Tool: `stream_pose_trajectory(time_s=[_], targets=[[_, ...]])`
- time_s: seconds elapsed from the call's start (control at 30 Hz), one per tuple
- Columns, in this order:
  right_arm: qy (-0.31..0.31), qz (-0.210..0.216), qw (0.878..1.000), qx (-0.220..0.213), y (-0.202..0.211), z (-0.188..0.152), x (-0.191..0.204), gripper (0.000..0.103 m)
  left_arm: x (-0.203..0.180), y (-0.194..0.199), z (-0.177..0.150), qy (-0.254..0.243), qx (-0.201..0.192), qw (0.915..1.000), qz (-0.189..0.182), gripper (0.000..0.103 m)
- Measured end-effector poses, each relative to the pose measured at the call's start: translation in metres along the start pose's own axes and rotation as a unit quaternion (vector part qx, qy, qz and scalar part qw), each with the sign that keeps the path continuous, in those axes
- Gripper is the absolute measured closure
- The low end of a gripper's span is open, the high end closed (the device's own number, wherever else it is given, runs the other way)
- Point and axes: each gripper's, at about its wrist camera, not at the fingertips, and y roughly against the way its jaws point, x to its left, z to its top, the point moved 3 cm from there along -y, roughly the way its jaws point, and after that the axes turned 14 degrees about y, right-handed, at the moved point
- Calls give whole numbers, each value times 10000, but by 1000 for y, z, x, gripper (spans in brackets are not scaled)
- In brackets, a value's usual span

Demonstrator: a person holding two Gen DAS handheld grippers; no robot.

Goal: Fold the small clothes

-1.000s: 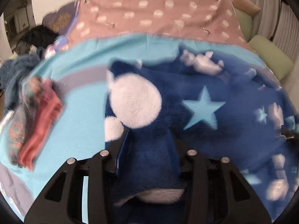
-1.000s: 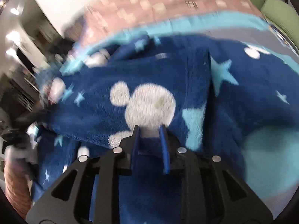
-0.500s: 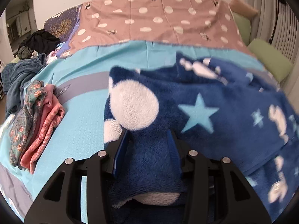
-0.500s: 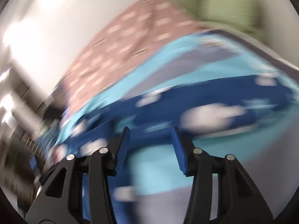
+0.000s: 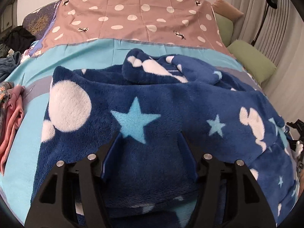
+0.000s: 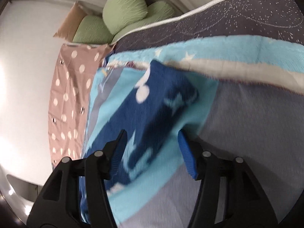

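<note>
A fluffy dark blue garment with white mouse heads and light blue stars lies spread over the turquoise bed cover. My left gripper has its fingers wide apart, and a fold of the blue fleece bulges between them. My right gripper is open and empty, tilted over the bed. One end of the blue garment lies below it, blurred.
Folded pink and floral clothes lie at the left edge. A pink dotted sheet covers the far bed. Green cushions sit at the right; they also show in the right wrist view. A dark starry mattress side is beyond.
My right gripper let go of the blue garment, opened and swung away to the bed's edge. My left gripper's fingers spread wider around the fleece.
</note>
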Motion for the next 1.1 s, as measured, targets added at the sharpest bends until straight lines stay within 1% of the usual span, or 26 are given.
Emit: stream_pose_trajectory(time_s=[0.03, 0.07, 0.1, 0.2, 0.3, 0.37, 0.4, 0.43, 0.47, 0.53, 0.6, 0.63, 0.67, 0.7, 0.77, 0.8, 0.83, 0.87, 0.93, 0.97, 1.0, 1.03, 1.07, 1.1], targets=[[-14, 6, 10000, -28, -3, 5, 2, 84, 0, -1, -1, 2, 3, 10000, -10, 40], [-21, 101, 9999, -20, -6, 7, 4, 94, -1, -2, -2, -1, 6, 10000, -10, 40], [-11, 241, 9997, -69, -5, 9, 9, 94, 0, -2, 0, -9, 5, 10000, -7, 39], [648, 841, 9939, -307, 5, 14, 60, 95, 0, -1, 0, -31, -6, 10000, -39, 37], [1463, 1634, 9754, -241, 18, 1, 145, 95, 0, 0, 0, -36, -10, 10000, -67, 35], [2113, 2190, 9525, -62, 25, -28, 213, 95, 0, 0, 0, -36, -19, 10000, -76, 35], [2441, 2401, 9396, 12, 28, -45, 243, 95, 1, 0, 0, -25, -22, 9999, -96, 35], [2938, 2619, 9192, 89, 33, -72, 281, 95, 2, 1, 0, -7, -27, 9999, -126, 35], [3305, 2729, 9034, 125, 35, -93, 305, 94, 3, 1, 0, 26, -30, 9998, -173, 35], [4097, 2831, 8669, 216, 37, -145, 350, 94, 6, 2, 1, 93, -31, 9996, -265, 35], [4719, 2870, 8325, 426, 31, -200, 378, 94, 9, 3, 1, 163, -33, 9992, -363, 35], [5062, 2814, 8127, 641, 23, -233, 388, 93, 10, 4, 1, 204, -33, 9989, -421, 35], [5297, 2741, 7986, 806, 16, -255, 393, 93, 12, 4, 1, 248, -32, 9985, -482, 35], [5600, 2598, 7800, 1021, 6, -284, 392, 92, 12, 5, 2, 276, -32, 9982, -523, 35], [5914, 2358, 7605, 1272, -9, -316, 386, 87, 16, 5, 3, 371, -32, 9971, -660, 35], [6014, 2226, 7545, 1394, -19, -327, 378, 86, 17, 6, 3, 406, -31, 9966, -714, 35], [6035, 2137, 7536, 1493, -27, -331, 368, 84, 18, 6, 3, 448, -29, 9959, -783, 34], [5982, 2116, 7564, 1586, -31, -334, 362, 83, 20, 7, 4, 501, -26, 9948, -881, 34], [5792, 2230, 7663, 1662, -33, -329, 352, 81, 23, 9, 4, 606, -33, 9921, -1101, 33], [5748, 2269, 7684, 1662, -37, -325, 353, 81, 25, 11, 5, 673, -44, 9899, -1246, 33], [5723, 2296, 7698, 1650, -33, -328, 351, 81, 26, 13, 5, 737, -50, 9874, -1397, 33], [5729, 2293, 7699, 1626, -30, -331, 350, 81, 28, 16, 4, 827, -33, 9835, -1606, 33], [5751, 2282, 7690, 1605, -30, -334, 350, 81, 30, 19, 5, 982, 23, 9765, -1919, 33], [5780, 2269, 7677, 1581, -29, -337, 349, 81, 31, 22, 5, 1181, 118, 9666, -2270, 33]])
